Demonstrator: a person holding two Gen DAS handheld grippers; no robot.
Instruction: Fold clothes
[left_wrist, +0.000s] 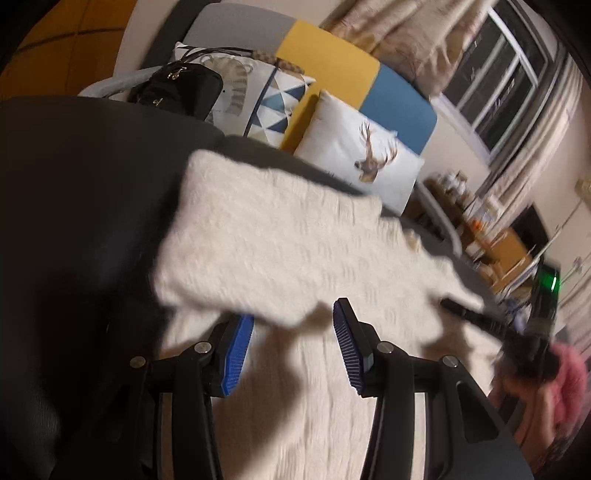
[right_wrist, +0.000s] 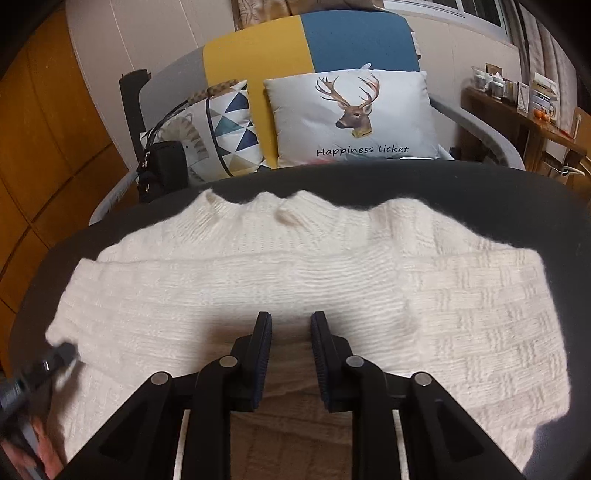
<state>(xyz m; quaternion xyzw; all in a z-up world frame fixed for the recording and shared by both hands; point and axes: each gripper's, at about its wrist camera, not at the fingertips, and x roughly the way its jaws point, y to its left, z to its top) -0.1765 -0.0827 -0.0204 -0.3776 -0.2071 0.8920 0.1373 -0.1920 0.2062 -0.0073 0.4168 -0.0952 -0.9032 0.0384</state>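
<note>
Sweater (right_wrist: 295, 280) of cream chunky knit lies spread across a dark table (right_wrist: 480, 192), one part already folded over the body, with a sofa (right_wrist: 351, 40) and deer cushion (right_wrist: 351, 114) behind. Soft, thick and light by the look of it, it should drape and slump rather than hold a crease, so hems and sleeve edges look the best places to pinch. Left gripper (left_wrist: 293, 314) hangs part open over the folded flap's edge, gripping nothing visible; right gripper (right_wrist: 290, 319) hovers narrowly open and empty above the knit
</note>
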